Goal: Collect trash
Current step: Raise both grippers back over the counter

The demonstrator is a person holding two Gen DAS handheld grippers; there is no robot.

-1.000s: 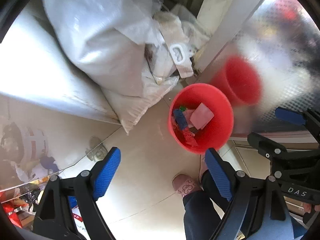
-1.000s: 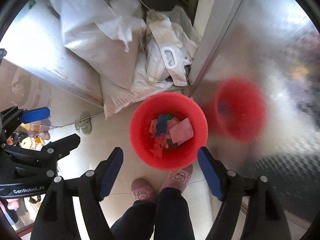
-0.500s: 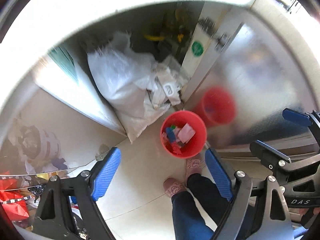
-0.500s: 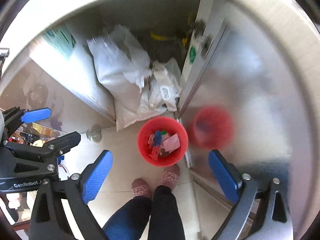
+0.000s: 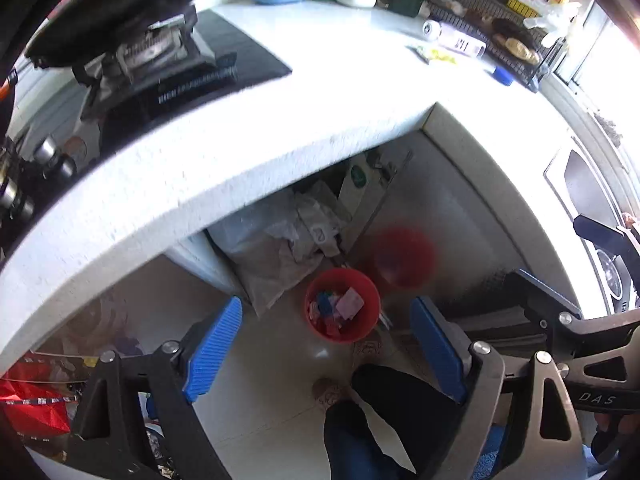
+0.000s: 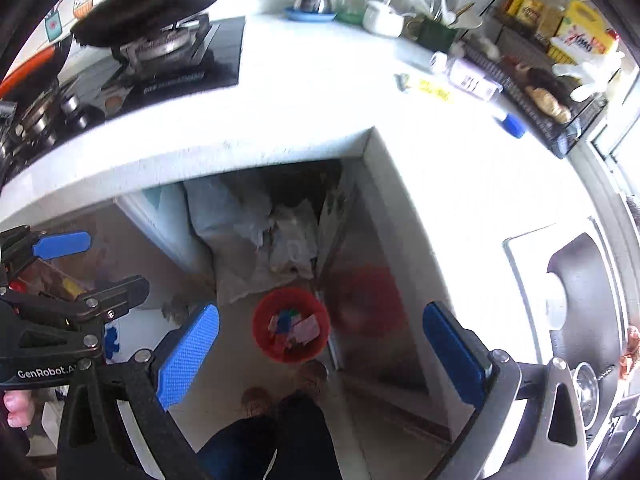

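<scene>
Your left tongs [image 5: 326, 346] are spread wide with nothing between the blue pads. Your right tongs [image 6: 320, 354] are spread too, their jaws opening at this moment, and they also hold nothing. Both point steeply down at the floor, where the red bin [image 5: 342, 305] stands just in front of your slippered feet [image 6: 280, 388]. Inside the bin lies the trash [image 6: 294, 330]: pink, blue and green scraps piled together. Pale sacks [image 5: 280, 256] lean in the open space under the white tabletop [image 5: 360, 92], right behind the bin. A shiny metal panel [image 6: 372, 280] beside the bin mirrors it as a red blur. On the tabletop sit a stove with a dark pan [image 6: 160, 4] and a wire rack [image 6: 552, 92].
</scene>
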